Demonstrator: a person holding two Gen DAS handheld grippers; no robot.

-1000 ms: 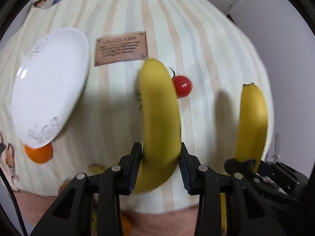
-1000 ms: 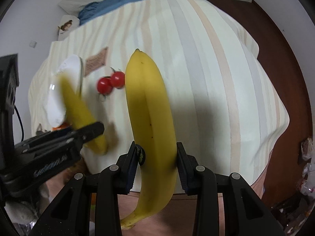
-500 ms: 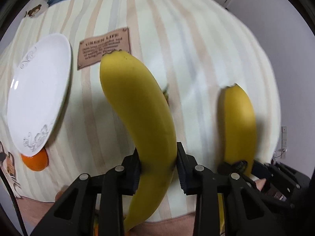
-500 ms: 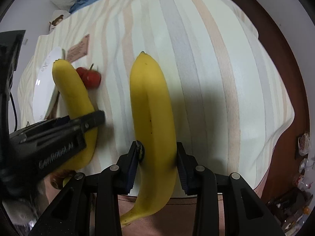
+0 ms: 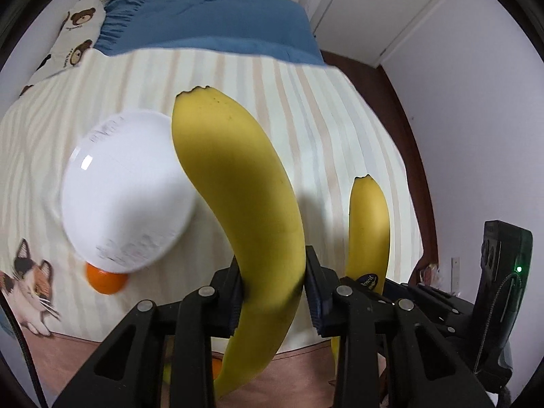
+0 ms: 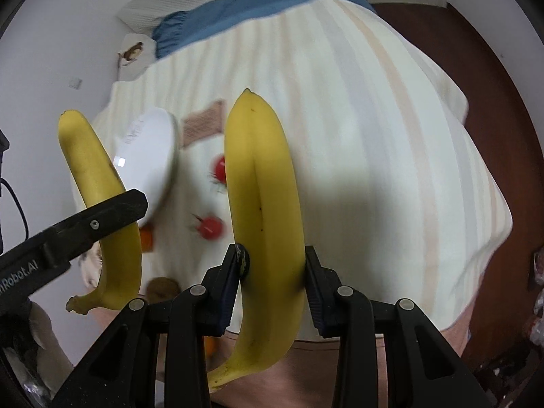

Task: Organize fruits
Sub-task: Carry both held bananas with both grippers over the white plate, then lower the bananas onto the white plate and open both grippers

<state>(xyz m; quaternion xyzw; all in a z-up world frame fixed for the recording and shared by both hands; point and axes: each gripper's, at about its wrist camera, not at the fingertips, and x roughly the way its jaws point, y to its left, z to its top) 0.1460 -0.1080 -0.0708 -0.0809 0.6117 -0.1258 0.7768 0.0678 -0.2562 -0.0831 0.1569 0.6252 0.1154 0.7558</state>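
Observation:
My left gripper (image 5: 273, 285) is shut on a yellow banana (image 5: 244, 204), held upright above the striped cloth, beside the white plate (image 5: 125, 193). My right gripper (image 6: 272, 278) is shut on a second banana (image 6: 265, 204), also upright; this banana shows at the right of the left wrist view (image 5: 370, 227). The left gripper's banana shows at the left of the right wrist view (image 6: 98, 204). An orange (image 5: 105, 278) lies at the plate's near edge. Two red cherry tomatoes (image 6: 210, 226) (image 6: 220, 168) lie on the cloth right of the plate (image 6: 149, 163).
The striped cloth (image 6: 374, 170) covers a table with a blue bed (image 5: 210, 30) behind it. A brown label patch (image 6: 204, 127) sits on the cloth. A brown kiwi-like fruit (image 6: 162, 285) lies near the front edge. The cloth's right edge (image 6: 489, 204) drops to a dark floor.
Both grippers have lifted and tilted up with their bananas. The plate has shifted toward the middle of the left wrist view, and the bed has come into view.

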